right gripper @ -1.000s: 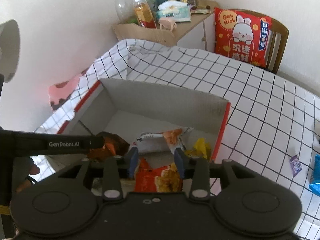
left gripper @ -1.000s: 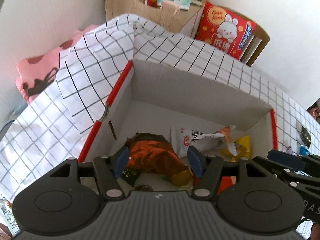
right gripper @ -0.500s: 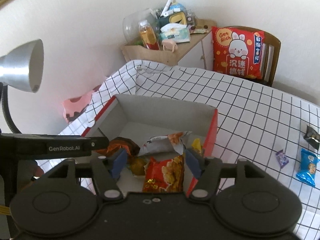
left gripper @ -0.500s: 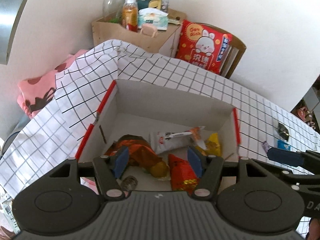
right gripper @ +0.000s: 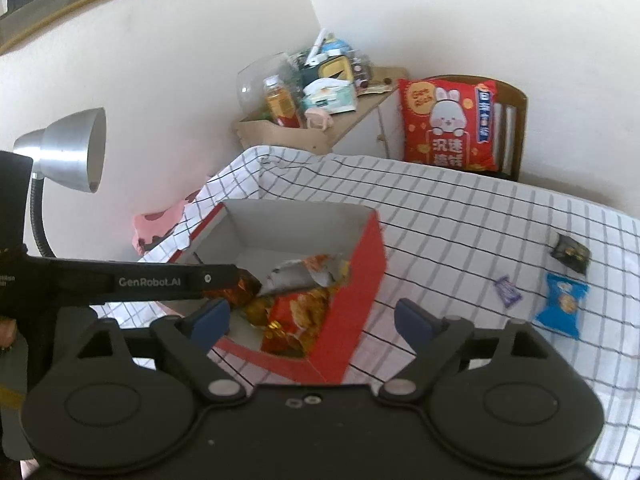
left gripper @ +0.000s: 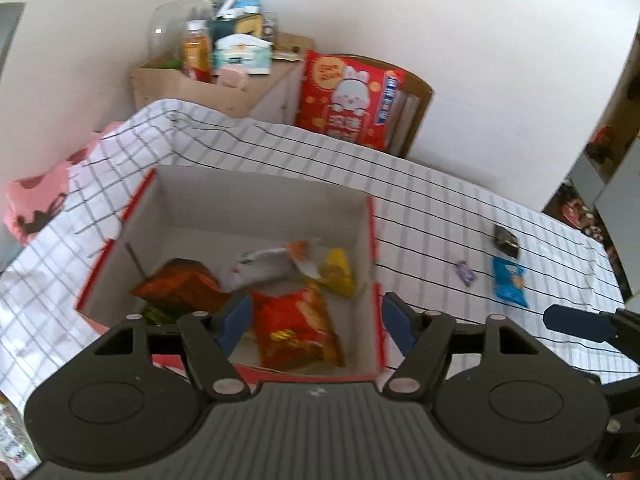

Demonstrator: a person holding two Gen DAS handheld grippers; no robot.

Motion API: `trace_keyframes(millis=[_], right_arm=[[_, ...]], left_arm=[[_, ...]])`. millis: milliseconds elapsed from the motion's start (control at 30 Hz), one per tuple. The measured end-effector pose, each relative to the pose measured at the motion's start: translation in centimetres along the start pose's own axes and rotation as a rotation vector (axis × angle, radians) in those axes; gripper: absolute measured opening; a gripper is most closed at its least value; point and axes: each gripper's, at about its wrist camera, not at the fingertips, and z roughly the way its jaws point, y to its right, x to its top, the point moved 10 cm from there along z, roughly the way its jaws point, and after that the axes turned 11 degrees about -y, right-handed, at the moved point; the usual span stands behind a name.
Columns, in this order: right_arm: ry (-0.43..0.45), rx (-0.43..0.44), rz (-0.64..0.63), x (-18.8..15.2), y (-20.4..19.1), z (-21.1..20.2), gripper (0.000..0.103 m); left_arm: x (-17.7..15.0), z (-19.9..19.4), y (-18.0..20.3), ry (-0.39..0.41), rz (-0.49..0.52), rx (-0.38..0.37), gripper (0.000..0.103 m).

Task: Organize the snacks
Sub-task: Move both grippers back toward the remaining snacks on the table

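Note:
A red-edged cardboard box [left gripper: 256,204] [right gripper: 360,280] sits on the checked tablecloth and holds several snack packs: a red chip bag [left gripper: 296,328] [right gripper: 298,312], an orange pack [left gripper: 180,288], a white pack [left gripper: 268,266] and a yellow one [left gripper: 338,272]. Three snacks lie on the cloth to the right: a blue pack [left gripper: 509,282] [right gripper: 562,305], a small purple candy [left gripper: 465,273] [right gripper: 507,291] and a dark pack [left gripper: 506,241] [right gripper: 571,253]. My left gripper [left gripper: 316,318] is open and empty above the box's near edge. My right gripper [right gripper: 312,318] is open and empty, over the box's near right corner.
A wooden side cabinet [right gripper: 316,136] with bottles and tissues stands behind the table. A red rabbit cushion [right gripper: 448,124] leans on a chair. A silver desk lamp [right gripper: 68,152] stands at the left. A pink cloth [left gripper: 36,204] hangs off the table's left edge.
Both grippers have pulled back and up from inside the box. My right gripper has opened and let go of the red chip bag, which now lies in the box.

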Motion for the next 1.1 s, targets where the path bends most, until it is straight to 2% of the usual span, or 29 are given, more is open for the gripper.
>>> trace_keyframes(millis=[200,433,633,733,867,1000,1100], right_arm=[[0.022,-0.039,0.025,-2.8,3.3,-1.9,0.101],[0.028,-0.109,0.056,-6.4,8.5,-3.4,0.102],[-0.016,-0.186,0.044,-9.9,12.8,-3.8,0.102],[-0.025,-0.197,0.041,-10.6,14.3,-4.2,0.1],[-0.039,-0.186,0.034,-10.8,16.0,-3.9,0.097],[-0.09,-0.183,0.018,-11.4,17.2,-2.2,0.082],[-0.111,-0.151,0.028,-11.5,17.9,-1.4,0.082]], left_arm=[[-1.5,0.9,3.9,-0.018,0.037,-0.047,0.079],[-2.9,2.9,8.2,-0.064,0.063,-0.074,0.079],[-3.2,4.7,11.6,-0.079,0.09,-0.071,0.079],[-3.2,5.8,13.5,-0.087,0.116,-0.073,0.079],[-3.1,7.7,15.6,-0.097,0.156,-0.032,0.079],[-2.2,10.1,16.8,-0.134,0.125,-0.018,0.079],[-1.1,11.8,17.3,-0.166,0.088,-0.01,0.079]])
